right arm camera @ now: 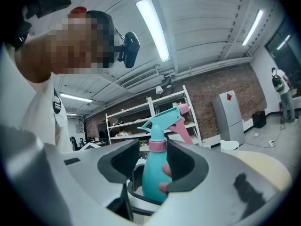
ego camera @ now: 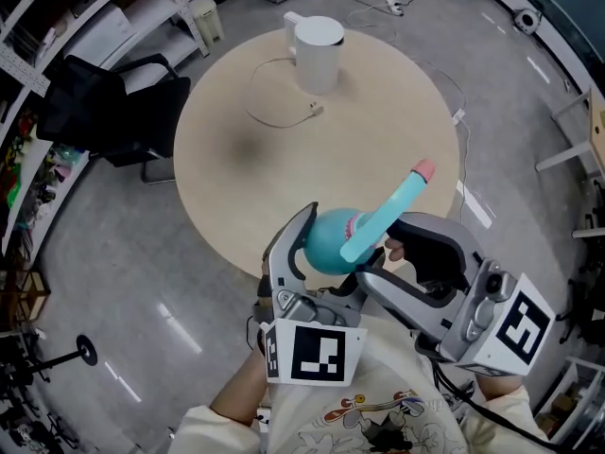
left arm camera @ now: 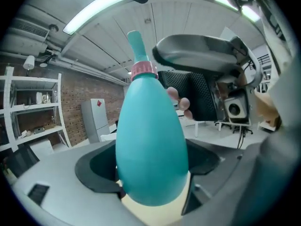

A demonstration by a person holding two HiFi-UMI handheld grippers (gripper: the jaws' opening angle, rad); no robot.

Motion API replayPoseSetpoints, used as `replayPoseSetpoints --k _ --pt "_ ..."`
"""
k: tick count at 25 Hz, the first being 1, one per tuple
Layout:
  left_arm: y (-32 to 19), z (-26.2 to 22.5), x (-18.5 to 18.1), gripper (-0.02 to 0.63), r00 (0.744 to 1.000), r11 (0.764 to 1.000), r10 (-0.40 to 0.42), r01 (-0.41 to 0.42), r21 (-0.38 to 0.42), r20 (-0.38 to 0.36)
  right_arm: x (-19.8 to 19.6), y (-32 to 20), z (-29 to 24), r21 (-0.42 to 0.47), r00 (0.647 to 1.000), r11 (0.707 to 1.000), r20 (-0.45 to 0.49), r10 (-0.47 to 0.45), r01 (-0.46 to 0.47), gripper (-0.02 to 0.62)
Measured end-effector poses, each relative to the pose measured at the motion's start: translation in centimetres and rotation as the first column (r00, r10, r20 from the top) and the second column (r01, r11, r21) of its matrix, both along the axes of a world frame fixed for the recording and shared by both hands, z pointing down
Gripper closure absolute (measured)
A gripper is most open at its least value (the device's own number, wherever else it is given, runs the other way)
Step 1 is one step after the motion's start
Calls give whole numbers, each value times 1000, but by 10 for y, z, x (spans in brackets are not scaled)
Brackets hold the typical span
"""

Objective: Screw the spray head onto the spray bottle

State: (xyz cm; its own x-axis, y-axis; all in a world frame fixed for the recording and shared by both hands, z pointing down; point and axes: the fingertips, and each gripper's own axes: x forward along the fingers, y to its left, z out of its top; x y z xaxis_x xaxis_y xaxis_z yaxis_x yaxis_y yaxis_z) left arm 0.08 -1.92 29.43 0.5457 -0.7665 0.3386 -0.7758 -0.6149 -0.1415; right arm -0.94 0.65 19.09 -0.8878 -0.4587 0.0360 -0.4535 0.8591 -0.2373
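A teal spray bottle [ego camera: 326, 239] with a pink collar [left arm camera: 143, 70] is clamped by its round body in my left gripper [ego camera: 319, 258], held above the near edge of the round table [ego camera: 284, 159]. The teal spray head [ego camera: 392, 206] with its pink nozzle sits on the neck and slants up to the right. My right gripper [ego camera: 383, 252] reaches in from the right. In the right gripper view its jaws stand on either side of the collar [right arm camera: 158, 145], with a gap on the left side. A person's fingertips [right arm camera: 164, 169] show beside the bottle.
A white kettle [ego camera: 317, 53] and its loose cable [ego camera: 284, 116] lie at the far side of the table. A black chair [ego camera: 113, 112] stands to the left, with shelving [ego camera: 57, 36] behind it. Grey floor surrounds the table.
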Motion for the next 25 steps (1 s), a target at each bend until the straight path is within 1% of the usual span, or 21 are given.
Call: replayPoseSetpoints --k 3,5,7,9,10,11,12,13,15,16,18,20,22,23,24,25 --pt "0 1 -5 179 999 999 33 -33 -4 -4 7 13 -6 -13 998 998 3 -62 62 399" --pt "-3 0 -12 179 998 998 56 -56 20 -6 18 18 -7 -12 997 997 -15 -75 75 391" --pt "-5 -4 -16 179 994 992 113 -113 64 -5 34 16 -5 -2 997 998 -45 -60 60 387" --pt "2 -5 -14 179 978 975 207 -207 76 1 49 8 -4 2 996 998 -66 -60 60 371" --pt "8 -4 -11 179 964 961 266 -266 74 5 52 6 -5 -3 994 996 -66 -85 85 364" --pt "15 -4 -8 179 944 941 331 -331 68 6 53 5 -5 -10 990 992 -60 -129 129 355" --pt "23 -3 -5 179 917 916 398 -398 60 1 50 7 -6 -15 981 982 -53 -189 189 350" --pt "31 -2 -3 179 887 886 461 -460 48 -9 45 11 -5 -18 965 966 -47 -258 258 347" --pt "46 0 -1 180 827 828 561 -561 26 -32 31 20 -3 -12 921 922 -45 -388 388 344" --pt "50 0 0 179 802 802 597 -597 16 -38 24 25 -2 -4 899 900 -47 -435 436 344" --pt "56 1 4 179 762 762 647 -647 0 -26 13 31 -1 15 866 867 -63 -497 498 345" --pt "60 -1 11 179 732 732 681 -681 -11 -1 7 36 -2 21 838 840 -84 -539 542 346" --pt "64 -3 18 179 709 709 705 -705 -22 12 3 41 -4 13 814 817 -93 -573 576 348" --pt "66 -3 20 181 702 702 712 -712 -30 12 3 43 -5 8 803 807 -97 -588 591 375" --pt "68 -2 21 180 697 697 717 -716 -40 12 2 45 -5 4 793 797 -104 -601 604 454" --pt "69 0 22 180 695 694 719 -718 -53 15 3 46 -5 3 783 788 -115 -612 616 459"
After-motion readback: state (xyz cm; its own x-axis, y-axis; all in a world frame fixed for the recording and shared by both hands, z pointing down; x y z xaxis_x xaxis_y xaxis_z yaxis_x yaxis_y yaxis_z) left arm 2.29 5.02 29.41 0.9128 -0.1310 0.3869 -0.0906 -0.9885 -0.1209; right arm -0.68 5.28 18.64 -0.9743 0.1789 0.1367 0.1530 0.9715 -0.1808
